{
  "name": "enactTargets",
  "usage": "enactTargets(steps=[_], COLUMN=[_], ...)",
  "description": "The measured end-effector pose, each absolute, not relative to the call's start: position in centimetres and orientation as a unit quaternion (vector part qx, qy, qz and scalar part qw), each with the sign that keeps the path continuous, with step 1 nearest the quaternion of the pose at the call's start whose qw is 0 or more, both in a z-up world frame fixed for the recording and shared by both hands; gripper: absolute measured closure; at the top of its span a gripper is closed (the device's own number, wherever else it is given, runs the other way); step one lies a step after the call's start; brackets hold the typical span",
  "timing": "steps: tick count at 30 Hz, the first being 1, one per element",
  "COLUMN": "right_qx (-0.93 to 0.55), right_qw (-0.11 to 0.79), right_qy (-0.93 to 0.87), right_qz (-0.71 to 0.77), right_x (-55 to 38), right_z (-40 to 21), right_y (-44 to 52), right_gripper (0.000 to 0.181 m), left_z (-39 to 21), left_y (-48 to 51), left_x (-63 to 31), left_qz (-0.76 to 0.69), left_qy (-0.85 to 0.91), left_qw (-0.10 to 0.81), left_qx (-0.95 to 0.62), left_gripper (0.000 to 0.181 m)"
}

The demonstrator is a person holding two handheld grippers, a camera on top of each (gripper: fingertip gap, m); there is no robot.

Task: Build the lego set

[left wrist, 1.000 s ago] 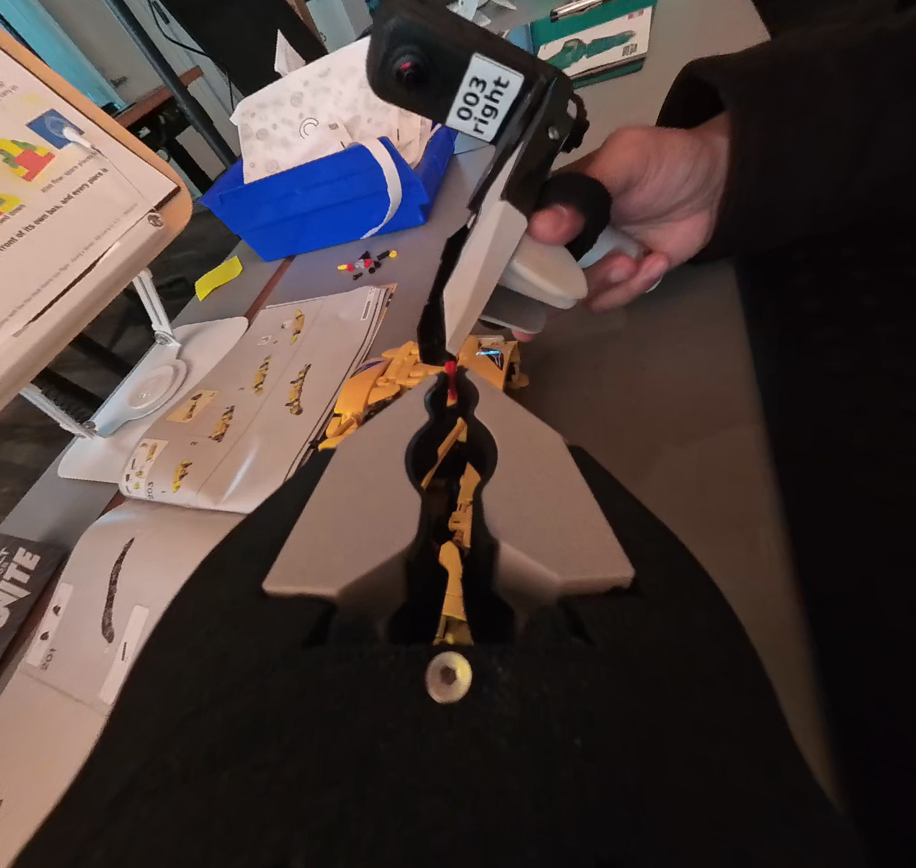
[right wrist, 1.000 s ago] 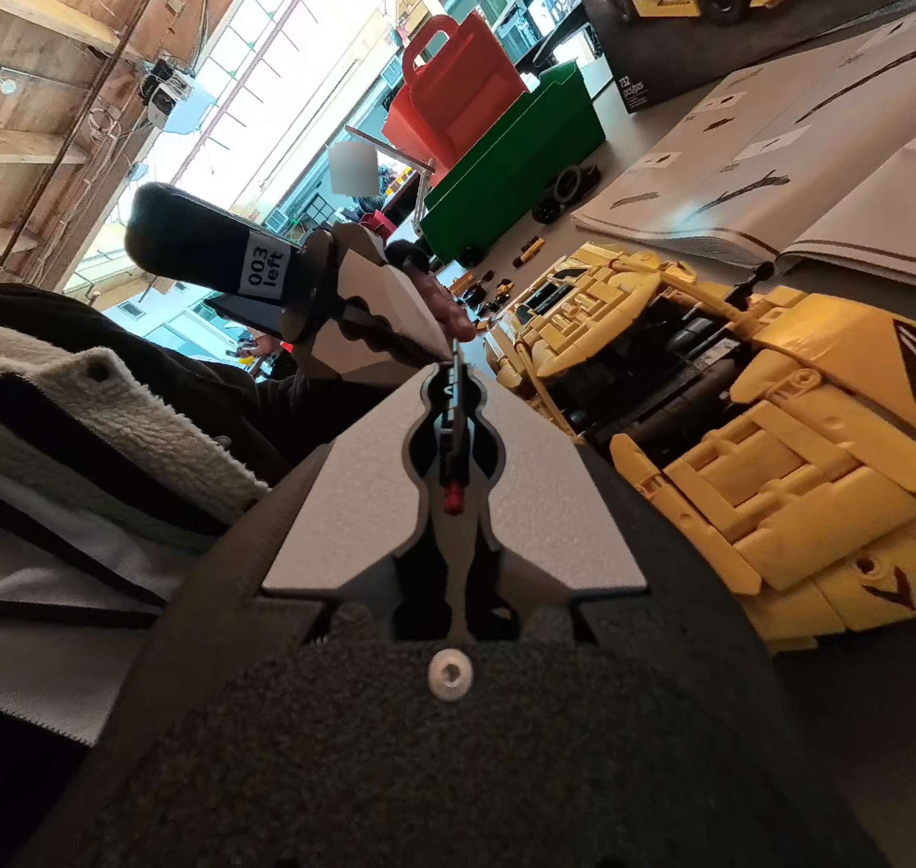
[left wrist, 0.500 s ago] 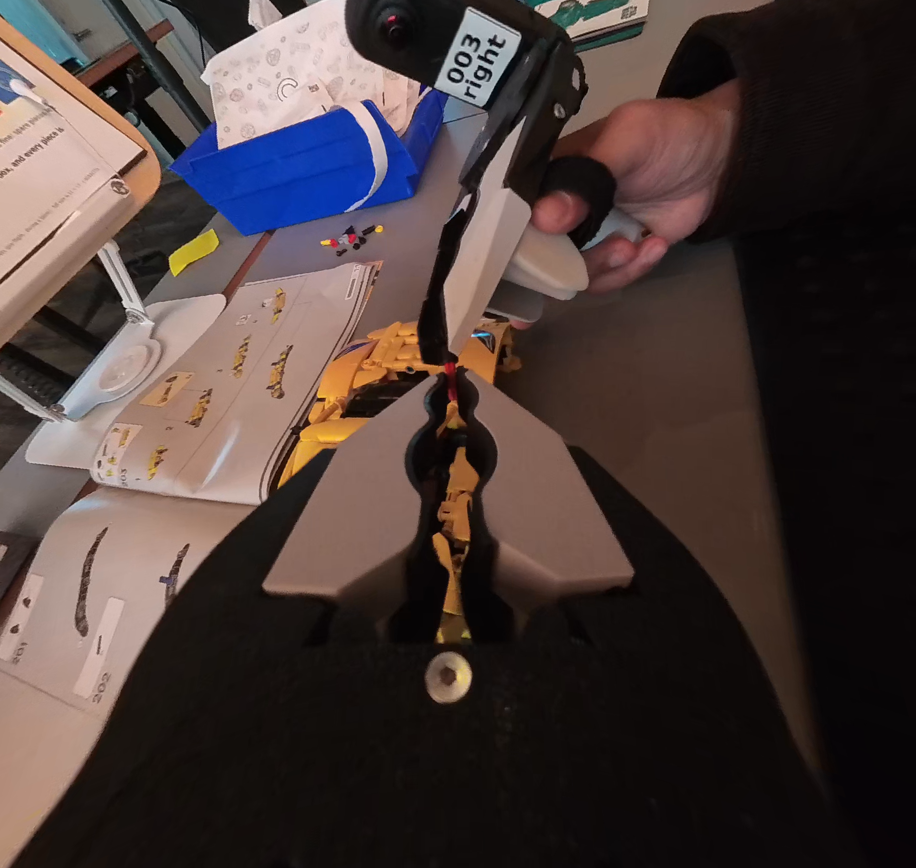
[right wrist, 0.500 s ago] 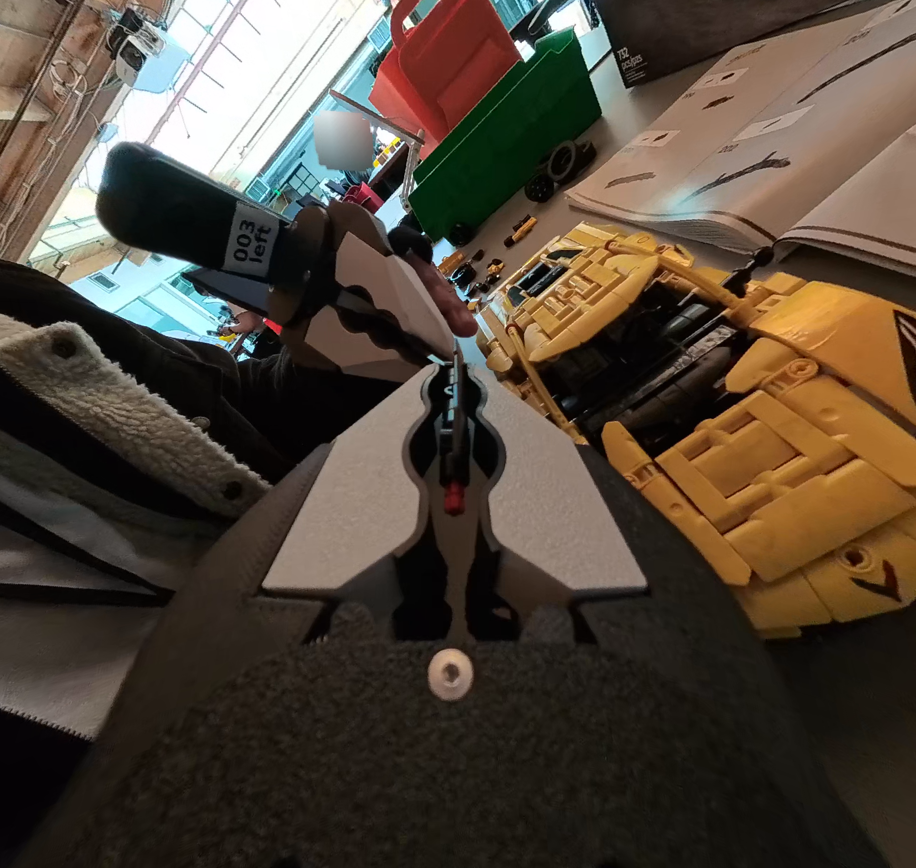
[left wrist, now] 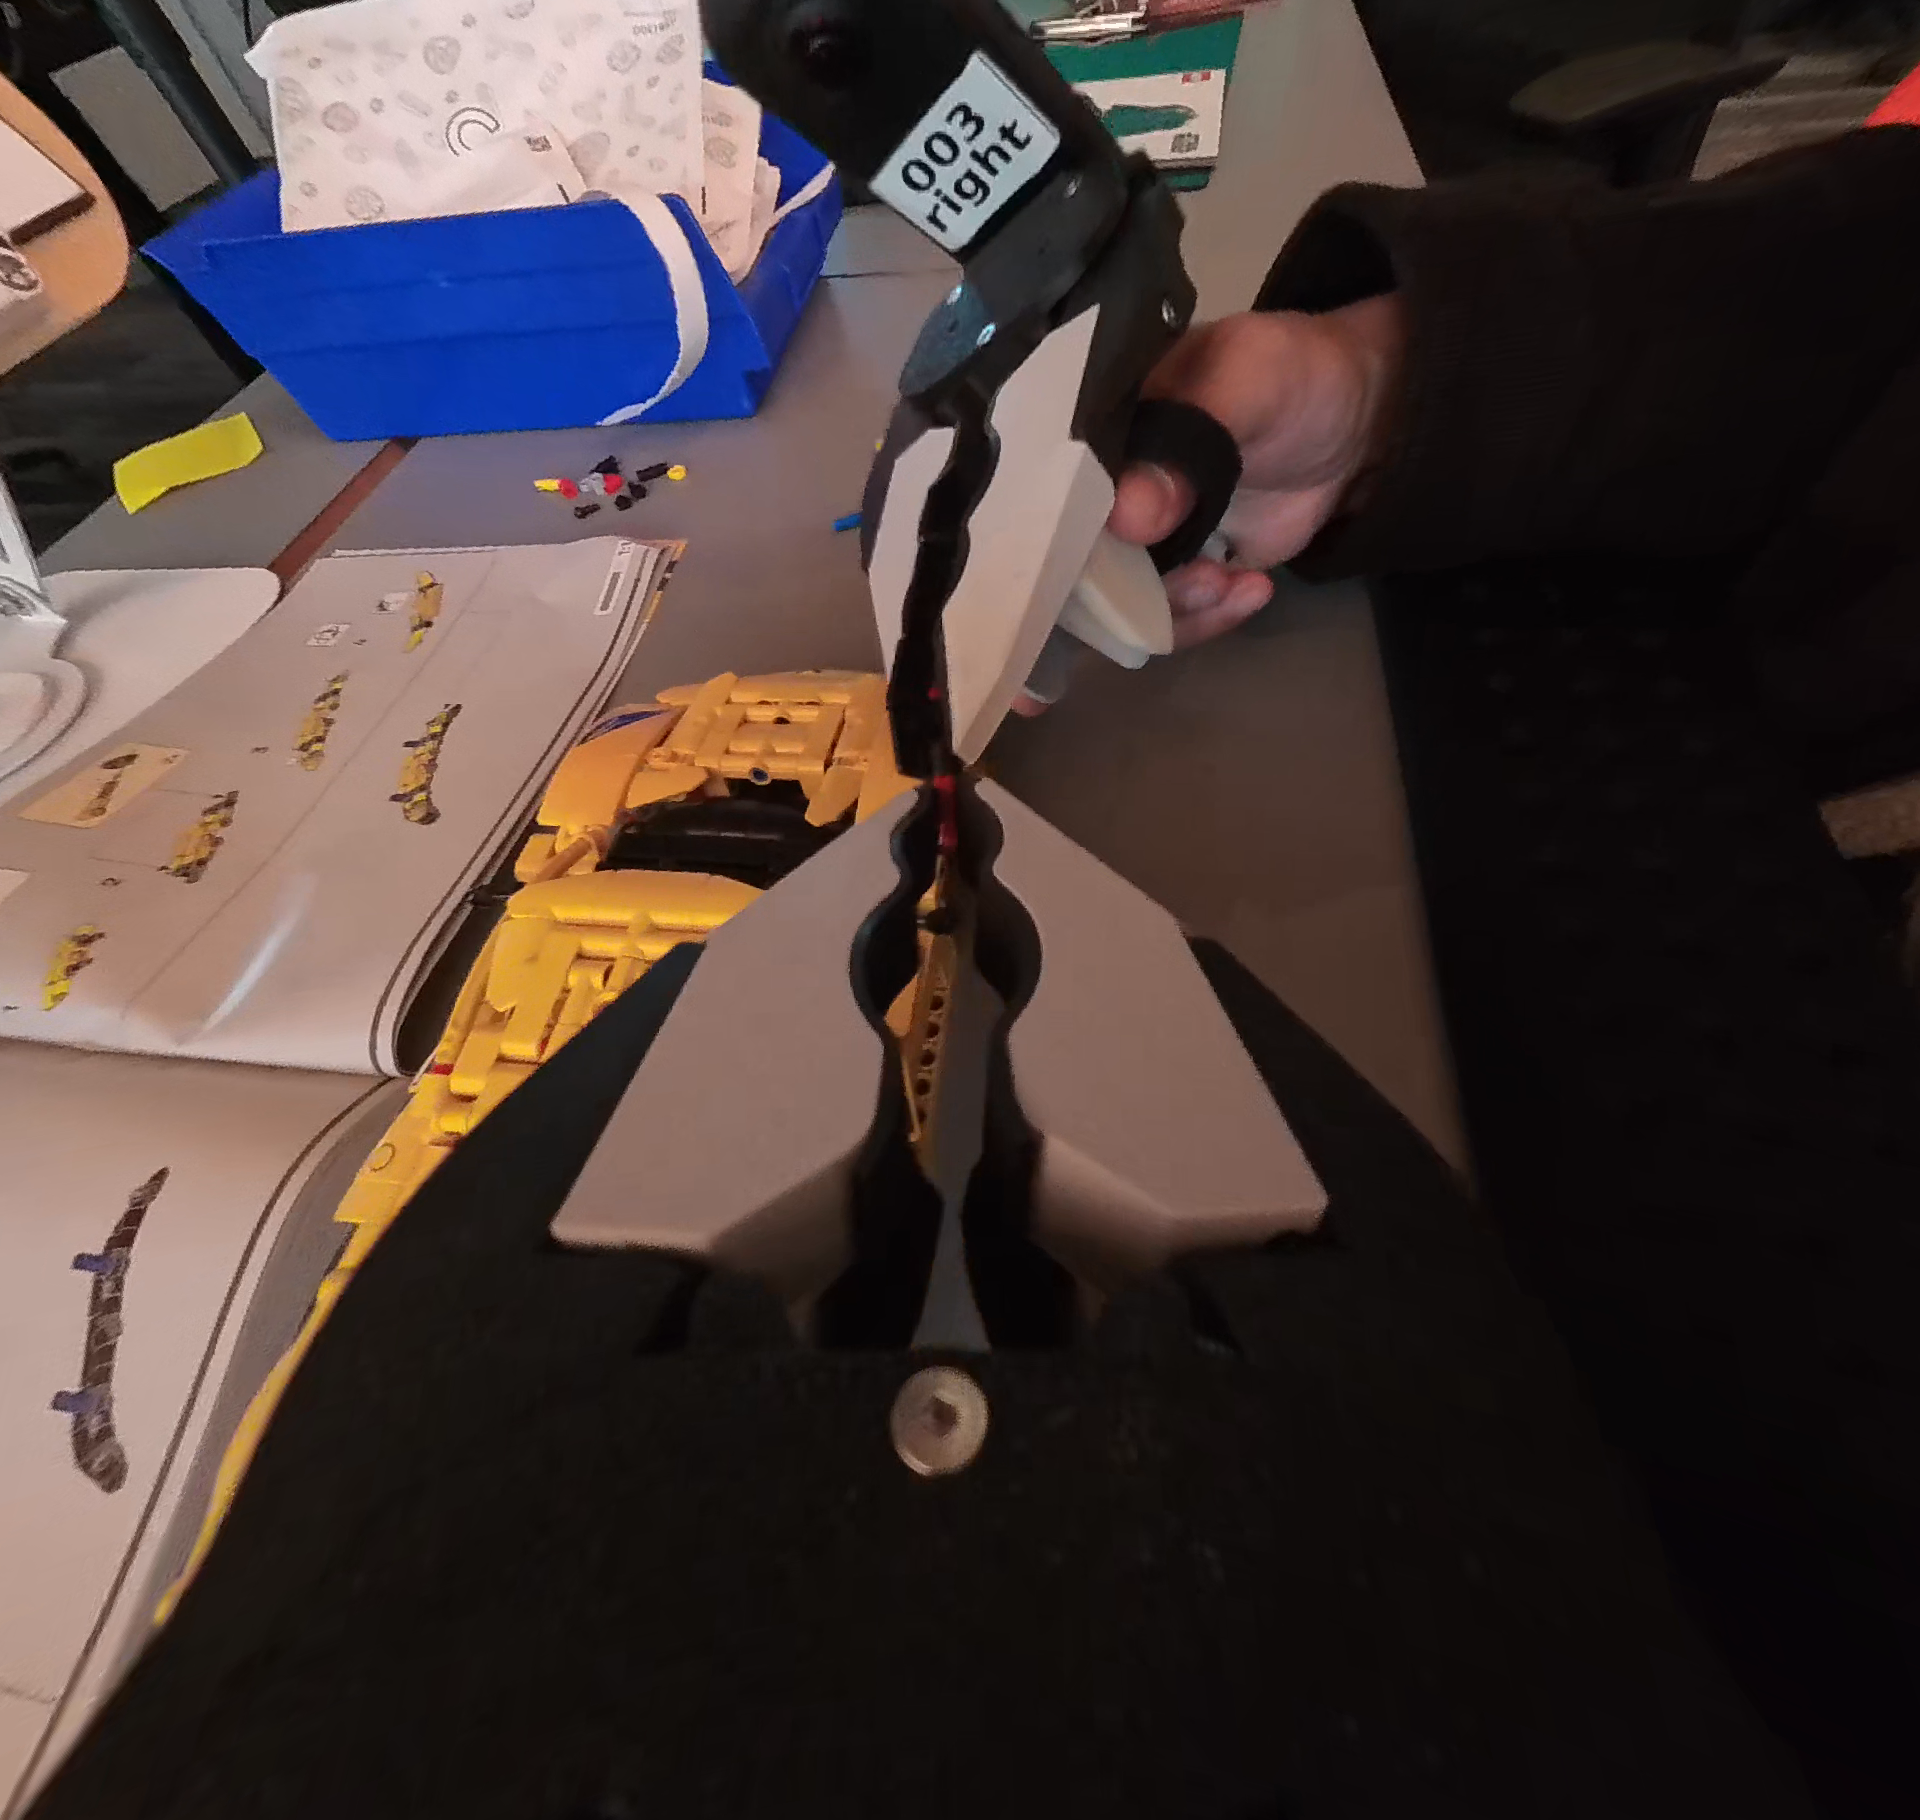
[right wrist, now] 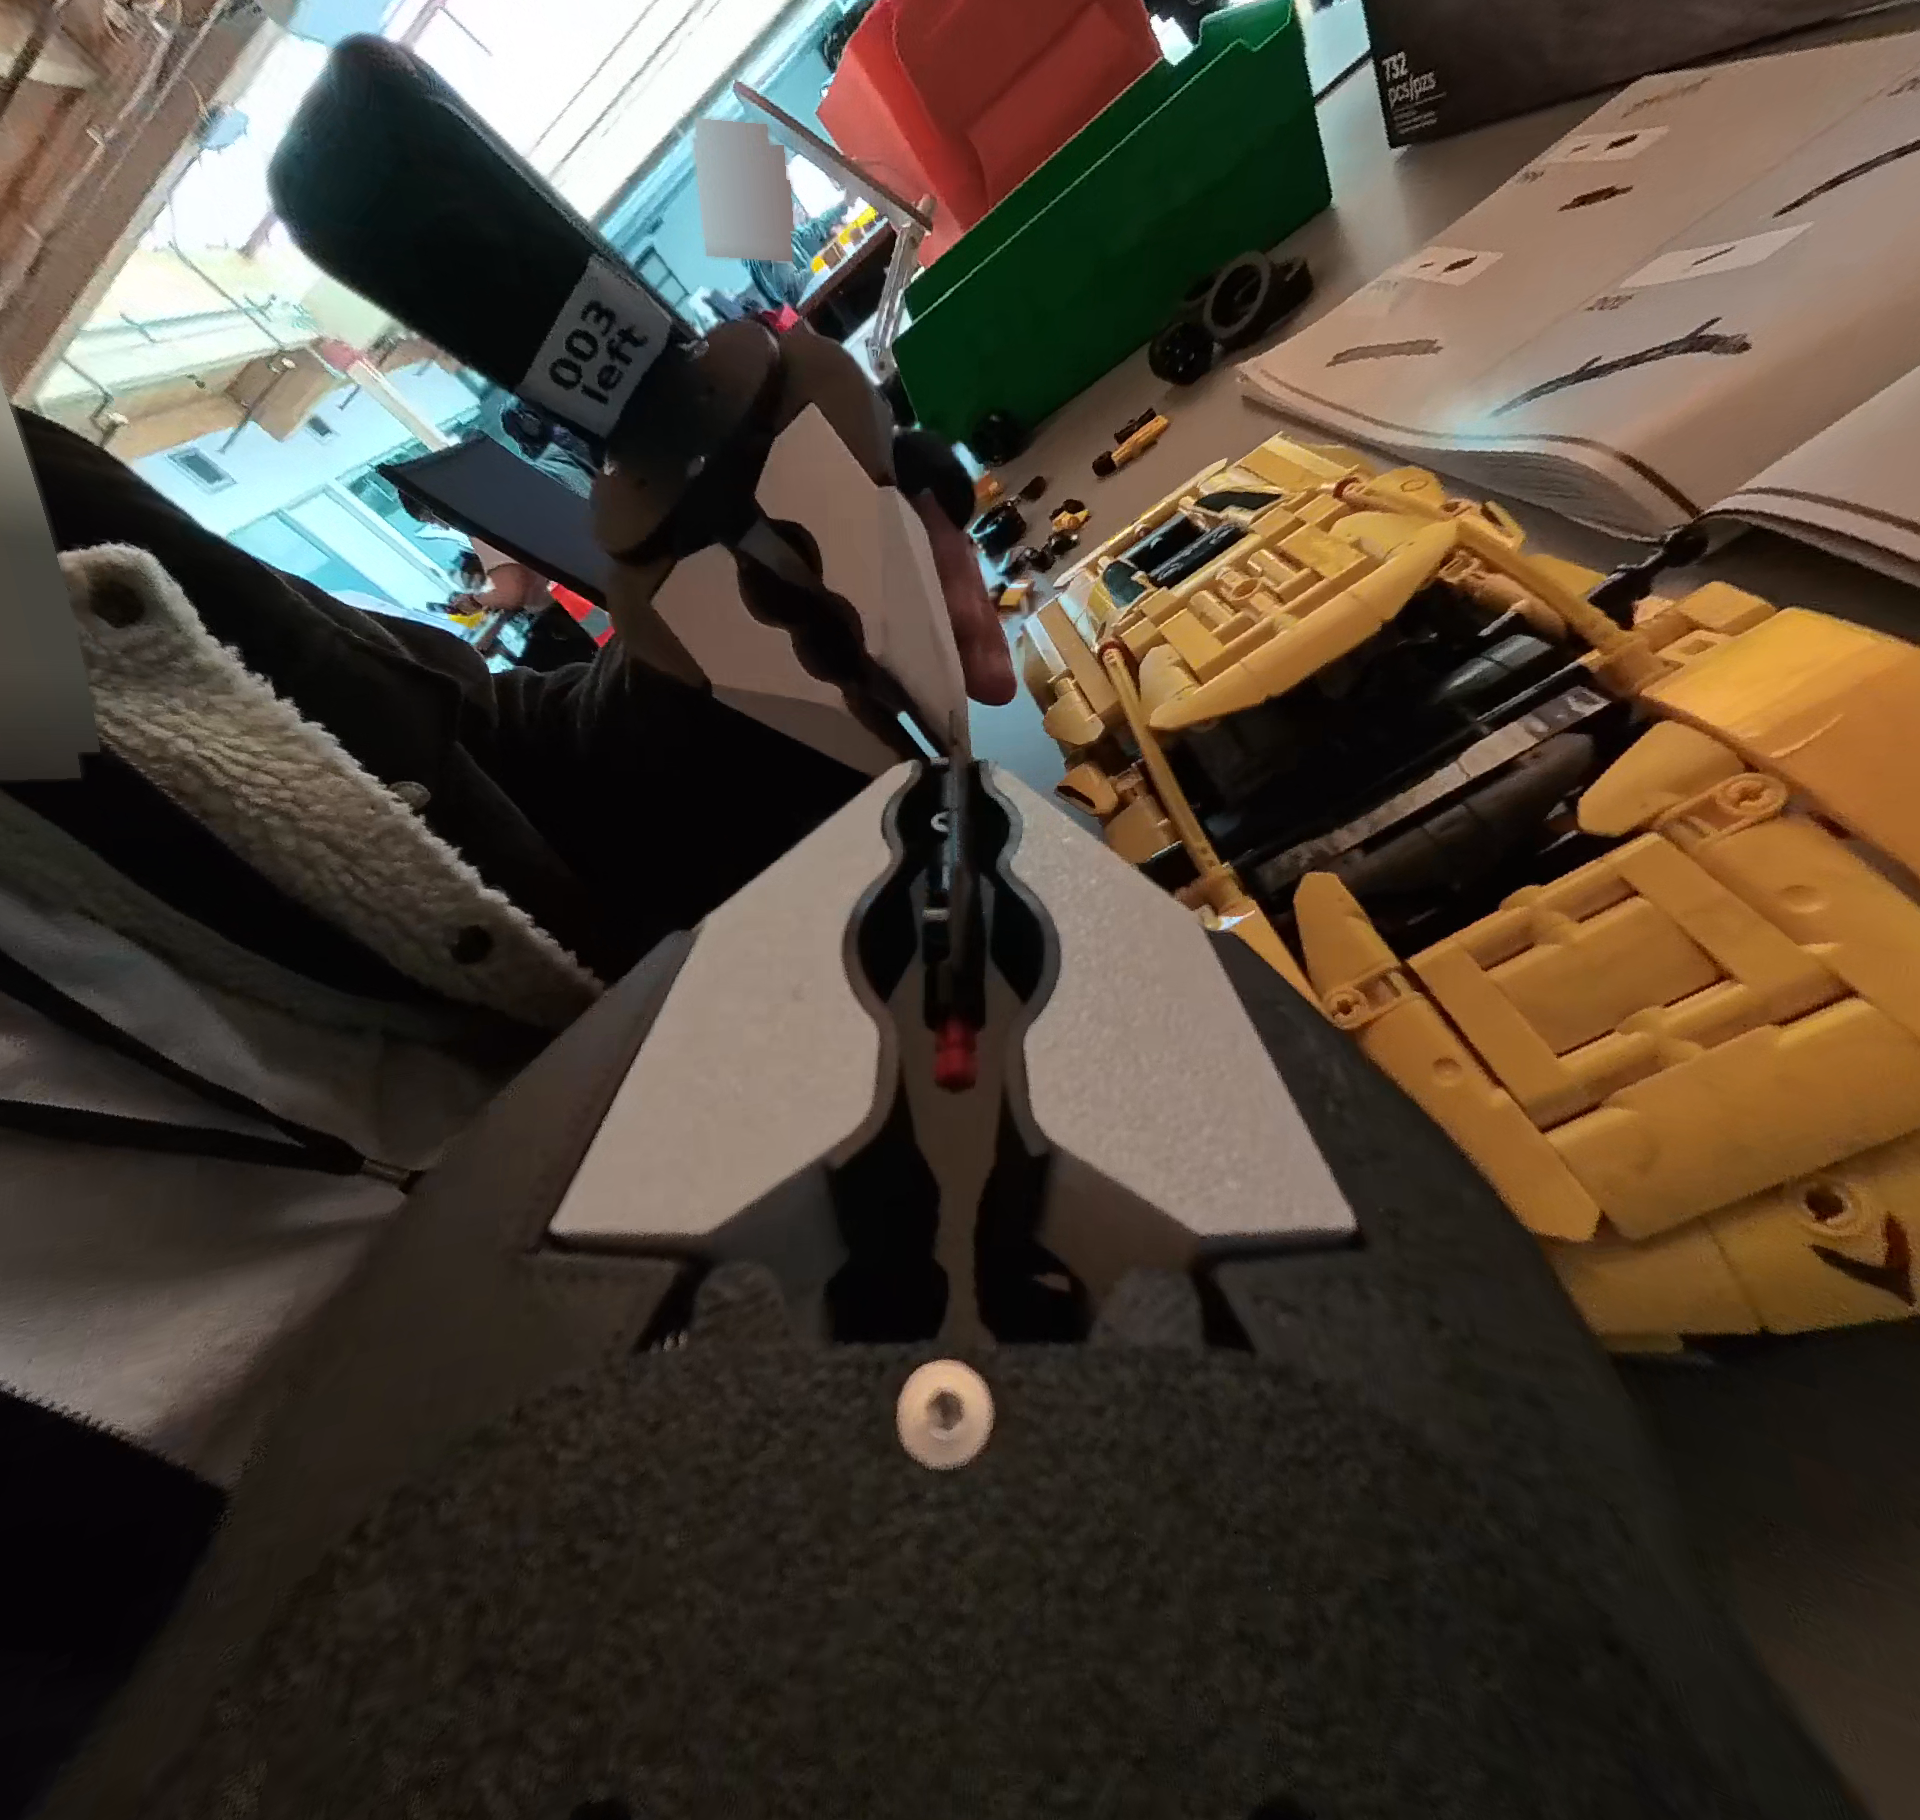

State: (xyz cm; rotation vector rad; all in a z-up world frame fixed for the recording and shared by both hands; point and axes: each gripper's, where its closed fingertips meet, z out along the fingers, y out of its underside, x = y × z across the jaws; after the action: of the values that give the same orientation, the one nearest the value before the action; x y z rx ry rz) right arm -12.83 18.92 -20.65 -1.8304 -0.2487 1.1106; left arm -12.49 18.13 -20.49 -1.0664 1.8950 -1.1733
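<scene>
Yellow car (right wrist: pixel 1455 835) beside instruction booklet (left wrist: pixel 312 783), seemingly.

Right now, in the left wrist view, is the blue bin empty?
No: the blue bin holds crumpled white printed paper that sticks up above its rim.

Matt grey plastic on the fingers (left wrist: pixel 769 1032) of the left claw (left wrist: pixel 943 814), wavy black rubbery lining along their inner edges. Rough, felt-like black covering on the claw body, one bright metal screw (left wrist: pixel 938 1423) set in it. Smooth, slightly glossy yellow plastic on the lego car (right wrist: pixel 1538 897) — darker matt parts inside. Thin printed paper in the open instruction booklet (left wrist: pixel 312 783). Glossy blue plastic bin (left wrist: pixel 468 316), crumpled patterned paper (left wrist: pixel 488 97) in it. Smooth matt grey bench (left wrist: pixel 1226 814). Fleecy cream cloth on a jacket collar (right wrist: pixel 281 762) — dark cloth sleeve (left wrist: pixel 1621 357).
</scene>
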Motion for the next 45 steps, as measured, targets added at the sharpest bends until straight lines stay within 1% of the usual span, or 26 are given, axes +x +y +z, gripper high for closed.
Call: enactTargets(steps=[3,10,12,16,17,18,28,45], right_qx=[-0.754,-0.702,-0.702,-0.707,-0.71,-0.71,-0.71,-0.728], right_qw=[0.464,0.477,0.479,0.478,0.478,0.477,0.495,0.48], right_qy=[-0.094,-0.052,-0.05,-0.049,-0.05,-0.051,-0.061,-0.087], right_qz=[0.456,0.526,0.524,0.518,0.515,0.516,0.497,0.481], right_x=[-12.8,-12.2,-11.9,-11.9,-11.8,-11.9,-11.9,-13.0], right_z=[-21.1,-19.0,-19.0,-19.2,-19.3,-19.3,-19.0,-19.9], right_y=[19.0,19.0,18.9,18.8,18.9,18.9,18.8,18.8], right_gripper=[0.174,0.175,0.174,0.174,0.174,0.174,0.174,0.175], left_z=[-20.8,-19.7,-20.2,-20.3,-20.3,-20.3,-18.9,-20.0], left_y=[18.2,18.3,18.4,18.1,18.2,18.3,18.3,17.9], left_x=[-12.5,-12.2,-12.2,-12.2,-12.2,-12.2,-12.3,-12.6], left_qz=[-0.437,-0.459,-0.447,-0.453,-0.45,-0.448,-0.482,-0.464], left_qy=[0.73,0.708,0.714,0.716,0.716,0.715,0.692,0.716], left_qw=[0.333,0.359,0.36,0.353,0.354,0.359,0.361,0.337], left_qx=[-0.407,-0.399,-0.4,-0.398,-0.399,-0.4,-0.398,-0.398], left_gripper=[0.18,0.178,0.171,0.169,0.17,0.178,0.178,0.179])
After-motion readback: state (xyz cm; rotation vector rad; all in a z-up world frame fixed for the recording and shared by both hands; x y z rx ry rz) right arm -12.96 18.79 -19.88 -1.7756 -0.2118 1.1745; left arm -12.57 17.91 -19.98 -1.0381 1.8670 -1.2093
